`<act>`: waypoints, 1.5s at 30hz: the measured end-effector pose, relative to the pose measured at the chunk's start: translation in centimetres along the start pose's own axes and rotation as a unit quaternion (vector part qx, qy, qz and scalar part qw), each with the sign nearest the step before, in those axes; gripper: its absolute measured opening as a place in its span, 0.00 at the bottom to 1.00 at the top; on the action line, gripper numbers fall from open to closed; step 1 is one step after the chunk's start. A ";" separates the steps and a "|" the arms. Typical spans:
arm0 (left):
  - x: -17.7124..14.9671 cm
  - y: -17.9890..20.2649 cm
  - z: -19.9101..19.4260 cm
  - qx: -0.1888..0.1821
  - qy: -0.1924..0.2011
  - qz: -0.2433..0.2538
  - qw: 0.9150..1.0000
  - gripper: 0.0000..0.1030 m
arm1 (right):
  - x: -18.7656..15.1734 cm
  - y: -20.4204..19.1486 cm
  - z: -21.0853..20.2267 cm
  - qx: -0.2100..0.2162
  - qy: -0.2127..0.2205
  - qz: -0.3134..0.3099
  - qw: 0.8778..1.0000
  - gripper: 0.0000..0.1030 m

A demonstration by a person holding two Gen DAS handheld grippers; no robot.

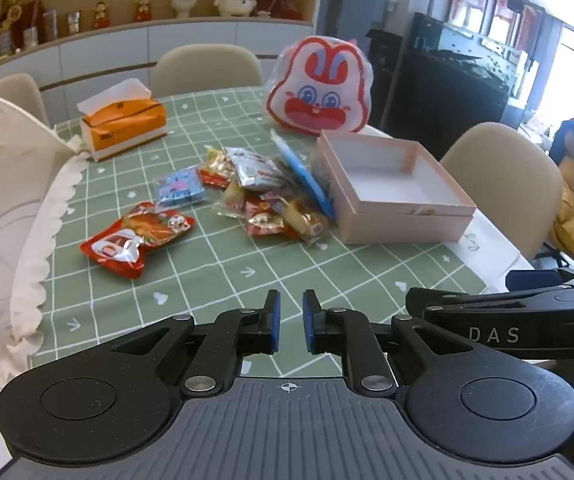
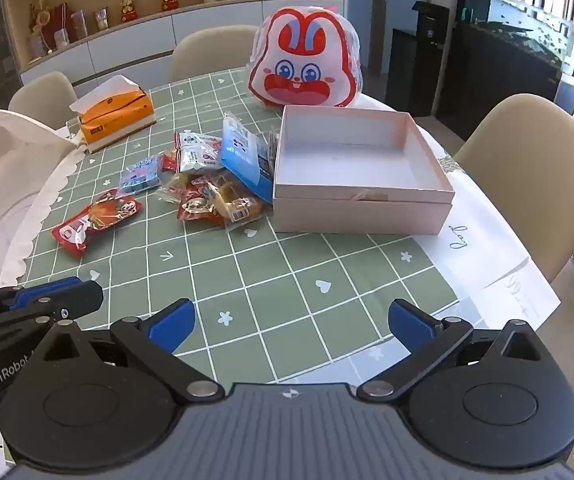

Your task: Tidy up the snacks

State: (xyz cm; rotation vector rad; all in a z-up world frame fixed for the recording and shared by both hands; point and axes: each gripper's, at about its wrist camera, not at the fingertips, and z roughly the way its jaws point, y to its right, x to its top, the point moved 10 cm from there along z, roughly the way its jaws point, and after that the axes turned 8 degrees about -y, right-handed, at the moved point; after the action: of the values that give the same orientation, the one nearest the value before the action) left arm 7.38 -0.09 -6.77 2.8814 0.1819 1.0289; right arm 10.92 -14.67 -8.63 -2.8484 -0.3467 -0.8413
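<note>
I hold both grippers low over the near edge of the worktop (image 2: 271, 280), side by side and pointing across it toward the snacks. My left gripper (image 1: 289, 320) has its blue-padded fingers (image 1: 273, 320) drawn close with only a narrow slit between them, pinching nothing and touching nothing. My right gripper (image 2: 291, 324) has its fingers (image 2: 173, 324) spread wide, also empty, hovering above the green checked cloth.

The snacks lie in a loose pile mid-worktop, just left of the open pink box (image 2: 361, 184), which is empty inside. A red snack packet (image 2: 95, 220) sits apart at the near left of the pile, its long axis running from near-left to far-right. A small blue packet (image 2: 141, 174) lies behind it. A silver packet (image 2: 195, 154) and a larger light-blue bag (image 2: 247, 158) rest at the back of the pile, the blue bag leaning with its lower edge against the box wall. Clear-wrapped red and gold sweets (image 2: 215, 202) are heaped at the front, touching the box's left side.

Behind the box a rabbit-face bag (image 2: 305, 64) stands upright, face toward me. An orange tissue box (image 2: 115, 118) sits at the far left.
</note>
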 end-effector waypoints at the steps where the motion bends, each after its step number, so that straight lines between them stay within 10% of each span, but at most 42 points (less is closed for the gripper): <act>1: 0.0 0.0 0.0 -0.005 -0.004 -0.003 1.000 0.15 | 0.0 -0.1 0.0 0.002 0.000 0.001 1.000 1.00; 45: -0.2 -0.6 1.5 -0.011 -0.021 -0.022 0.999 0.15 | 0.4 -0.5 0.9 -0.017 -0.011 -0.018 1.000 1.00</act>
State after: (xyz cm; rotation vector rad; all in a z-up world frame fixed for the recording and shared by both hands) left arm 8.17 0.39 -8.15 2.8622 0.2279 0.9571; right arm 11.54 -13.94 -9.13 -2.8927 -0.3917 -0.8301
